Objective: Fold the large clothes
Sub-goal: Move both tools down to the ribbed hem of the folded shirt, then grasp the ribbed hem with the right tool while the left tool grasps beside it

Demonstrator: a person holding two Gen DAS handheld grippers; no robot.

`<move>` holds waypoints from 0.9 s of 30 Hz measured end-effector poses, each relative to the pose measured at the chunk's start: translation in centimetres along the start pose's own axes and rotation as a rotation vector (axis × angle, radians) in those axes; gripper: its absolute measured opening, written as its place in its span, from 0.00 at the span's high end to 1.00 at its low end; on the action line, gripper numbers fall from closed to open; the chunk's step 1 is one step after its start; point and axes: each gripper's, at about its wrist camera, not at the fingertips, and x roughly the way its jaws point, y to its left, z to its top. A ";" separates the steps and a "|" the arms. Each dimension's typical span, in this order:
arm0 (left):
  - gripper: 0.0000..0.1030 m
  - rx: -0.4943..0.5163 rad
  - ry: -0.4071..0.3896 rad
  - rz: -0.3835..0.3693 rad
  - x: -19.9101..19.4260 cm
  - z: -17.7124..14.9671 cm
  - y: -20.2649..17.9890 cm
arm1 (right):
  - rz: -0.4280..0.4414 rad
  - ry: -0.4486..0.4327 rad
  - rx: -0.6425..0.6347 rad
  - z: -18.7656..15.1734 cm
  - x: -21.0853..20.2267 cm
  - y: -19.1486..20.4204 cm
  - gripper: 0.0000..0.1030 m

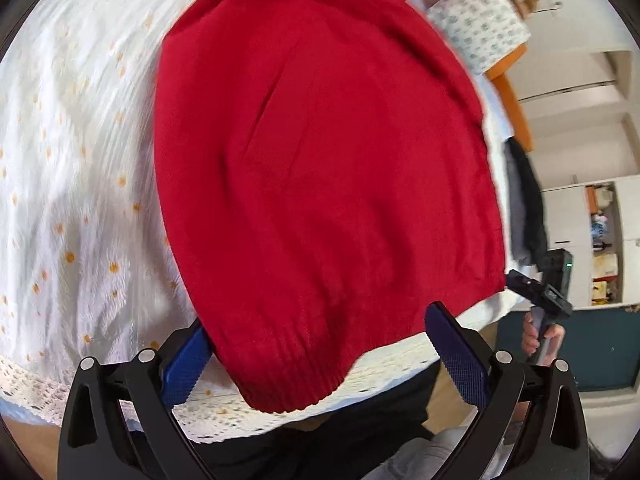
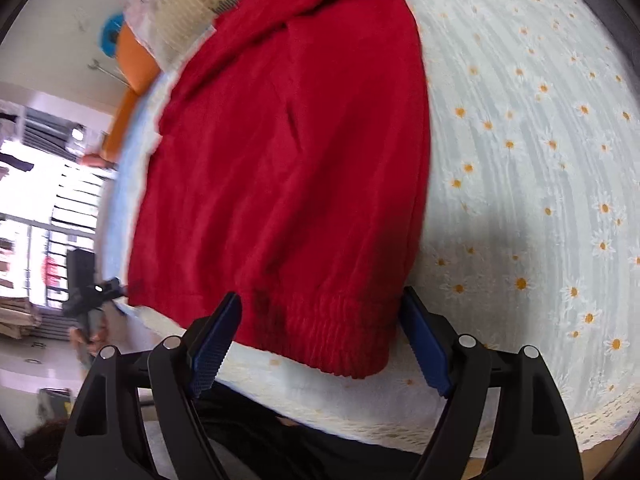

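Red sweater (image 1: 320,160) on daisy bedspread (image 1: 80,160) — neckline blurred, both claws (image 1: 320,360) (image 2: 320,340) wide, empty.

I see the sweater (image 1: 320,160) lying flat on the bed (image 1: 80,160), its hem at the near edge and its collar end toward the far end. My left hand-held gripper (image 1: 320,360) hangs over the hem's left corner, my right hand-held gripper (image 2: 320,344) over its right corner, each with the hem between wide-apart fingers. A pile of other clothes (image 1: 476,20) sits on the bed beyond the collar.
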 end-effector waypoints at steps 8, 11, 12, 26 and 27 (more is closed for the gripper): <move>0.02 0.038 -0.016 0.026 0.7 -0.4 -1.2 | -0.064 0.011 -0.103 0.0 0.4 3.3 0.22; 0.02 0.059 -0.052 -0.035 -0.9 -0.1 -1.8 | 0.054 -0.015 -0.093 0.5 -1.1 3.9 0.22; 0.02 0.080 -0.060 -0.048 -1.2 -0.1 -2.2 | 0.076 -0.013 -0.086 0.6 -1.2 3.8 0.22; 0.02 0.002 -0.038 -0.117 0.8 0.3 -0.5 | 0.033 0.040 -0.019 1.5 0.5 3.2 0.34; 0.02 0.003 -0.039 -0.112 0.9 0.3 -0.7 | 0.023 0.043 -0.021 1.6 0.8 3.2 0.35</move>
